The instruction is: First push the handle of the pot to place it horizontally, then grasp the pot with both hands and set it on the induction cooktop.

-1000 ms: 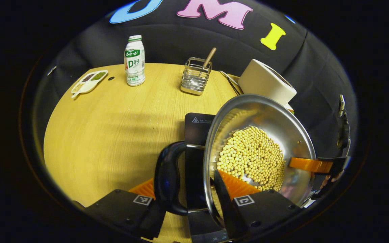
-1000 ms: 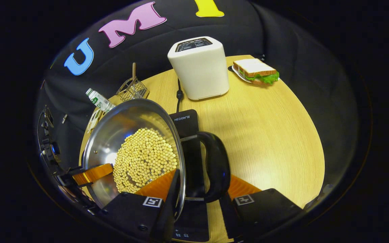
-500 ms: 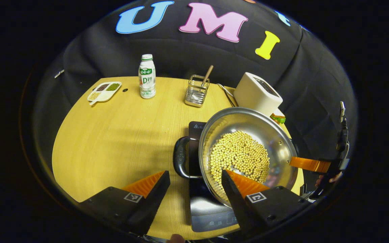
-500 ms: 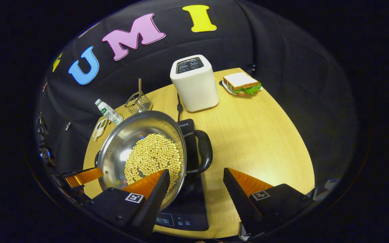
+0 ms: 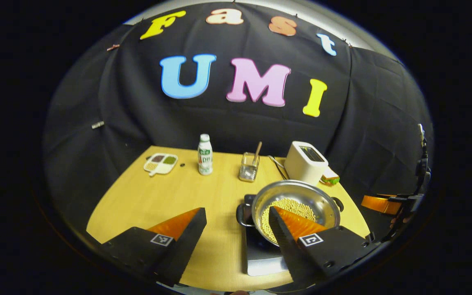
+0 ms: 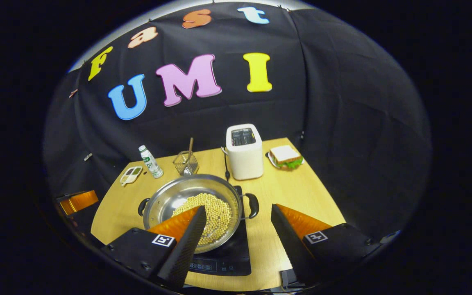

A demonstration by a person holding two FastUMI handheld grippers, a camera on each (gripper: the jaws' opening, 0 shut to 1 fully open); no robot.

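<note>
Both grippers, left gripper (image 5: pixel 237 215) and right gripper (image 6: pixel 238 213), have let go and pulled back, jaws apart; the shiny steel pot of yellow beans (image 6: pixel 193 207) sits ahead on the black induction cooktop (image 6: pixel 236 256), so the placing looks finished.

The pot (image 6: pixel 170 198) is shiny polished metal; the worktop (image 6: pixel 293 192) looks like smooth matt wood; the cooktop (image 6: pixel 228 256) is glossy.
</note>
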